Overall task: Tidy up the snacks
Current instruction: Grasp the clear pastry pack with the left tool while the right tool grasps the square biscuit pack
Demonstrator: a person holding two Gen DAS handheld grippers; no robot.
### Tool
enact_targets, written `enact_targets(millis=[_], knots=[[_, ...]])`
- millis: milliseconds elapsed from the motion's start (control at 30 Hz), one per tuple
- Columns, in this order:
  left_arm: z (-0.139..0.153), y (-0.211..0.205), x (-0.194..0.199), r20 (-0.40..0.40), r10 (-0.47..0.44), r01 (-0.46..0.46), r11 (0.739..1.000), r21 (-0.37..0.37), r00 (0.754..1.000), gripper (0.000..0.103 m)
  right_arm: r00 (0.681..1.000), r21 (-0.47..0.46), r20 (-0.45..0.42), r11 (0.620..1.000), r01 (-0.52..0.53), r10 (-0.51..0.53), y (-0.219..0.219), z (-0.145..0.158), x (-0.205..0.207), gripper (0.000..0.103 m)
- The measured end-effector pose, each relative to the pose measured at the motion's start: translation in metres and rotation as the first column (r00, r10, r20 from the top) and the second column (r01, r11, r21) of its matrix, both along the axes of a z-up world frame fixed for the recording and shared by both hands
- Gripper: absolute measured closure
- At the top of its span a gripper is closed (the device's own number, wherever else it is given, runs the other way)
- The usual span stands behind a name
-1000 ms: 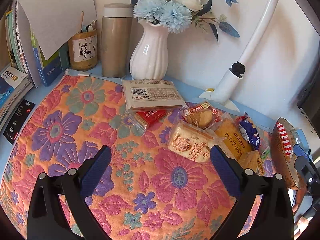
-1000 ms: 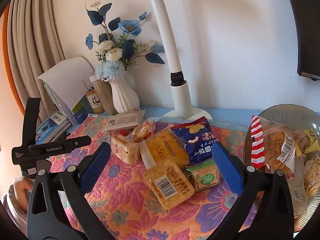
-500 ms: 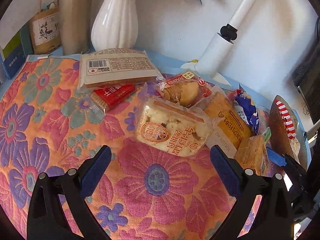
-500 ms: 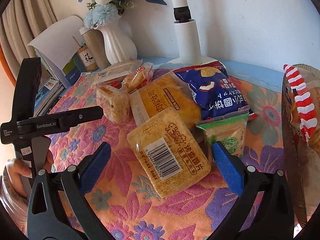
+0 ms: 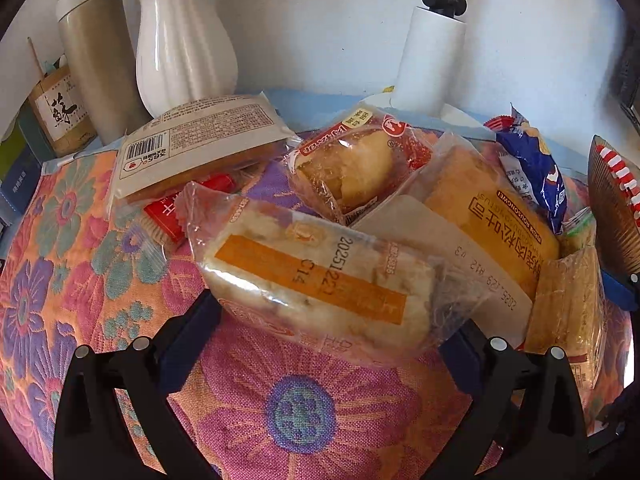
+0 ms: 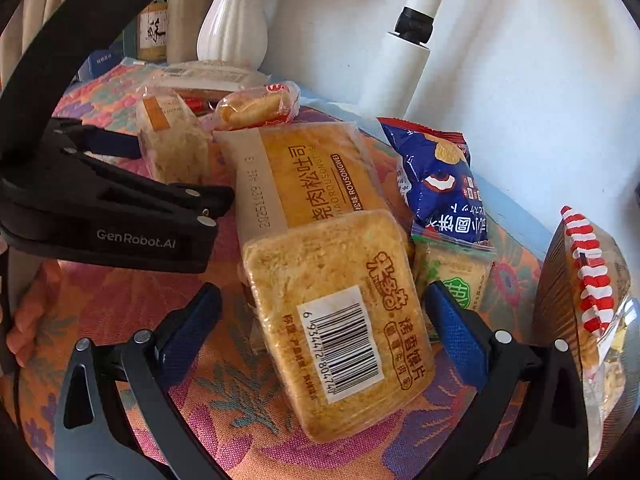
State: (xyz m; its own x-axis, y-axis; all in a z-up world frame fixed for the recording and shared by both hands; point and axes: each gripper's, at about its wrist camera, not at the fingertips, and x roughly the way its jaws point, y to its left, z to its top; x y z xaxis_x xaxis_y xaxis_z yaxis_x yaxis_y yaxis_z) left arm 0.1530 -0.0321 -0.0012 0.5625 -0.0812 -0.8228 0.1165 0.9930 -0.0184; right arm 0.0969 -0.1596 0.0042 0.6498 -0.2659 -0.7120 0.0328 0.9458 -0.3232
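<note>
Only the left wrist view shows the flat white-labelled packet (image 5: 200, 148) with its barcode and the small red cracker pack (image 5: 176, 212) tucked under it; only the right wrist view shows the face of the green-printed small packet (image 6: 456, 276) and the person's fingers (image 6: 20, 336) at the left edge. The left gripper (image 5: 328, 320) has its jaws spread wide around the clear-wrapped pale cake with an orange stripe (image 5: 316, 280), its blue pads at both ends of the pack; whether they touch it I cannot tell. The right gripper (image 6: 324, 320) is likewise wide open, straddling the golden toasted-slice pack with a white barcode label (image 6: 340, 312), which lies tilted on the flowered orange cloth (image 6: 120, 304). Behind sit a large orange-wrapped loaf (image 6: 312, 172), a round bun in red-edged wrap (image 5: 352, 168) and a blue crisp bag (image 6: 440, 184): eight loose packs in all. A ribbed brown bowl (image 6: 560, 292) at right holds more, one red-and-white striped.
</note>
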Motion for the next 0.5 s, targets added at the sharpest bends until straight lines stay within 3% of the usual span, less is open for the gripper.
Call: enact_targets(millis=[67, 167, 300, 500], knots=[[0.0, -0.002, 0.0, 0.002, 0.001, -0.001, 1.0, -0.007, 1.0, 0.005, 1.0, -0.012, 0.009, 1.0, -0.014, 0.014, 0.001, 0.001, -0.003, 0.003], [0.004, 0.01, -0.004, 0.01, 0.005, -0.004, 0.998, -0.056, 1.0, 0.005, 0.999, 0.113, 0.004, 0.993, -0.033, 0.032, -0.011, 0.005, -0.009, 0.003], [0.006, 0.017, -0.007, 0.017, 0.008, -0.006, 0.995, -0.097, 1.0, 0.005, 0.999, 0.334, -0.029, 0.942, -0.031, 0.044, -0.031, 0.003, -0.015, 0.003], [0.008, 0.019, -0.011, 0.016, 0.008, -0.006, 0.996, -0.092, 1.0, 0.005, 0.999, 0.486, -0.002, 0.873, -0.036, 0.043, -0.058, 0.007, -0.021, 0.003]])
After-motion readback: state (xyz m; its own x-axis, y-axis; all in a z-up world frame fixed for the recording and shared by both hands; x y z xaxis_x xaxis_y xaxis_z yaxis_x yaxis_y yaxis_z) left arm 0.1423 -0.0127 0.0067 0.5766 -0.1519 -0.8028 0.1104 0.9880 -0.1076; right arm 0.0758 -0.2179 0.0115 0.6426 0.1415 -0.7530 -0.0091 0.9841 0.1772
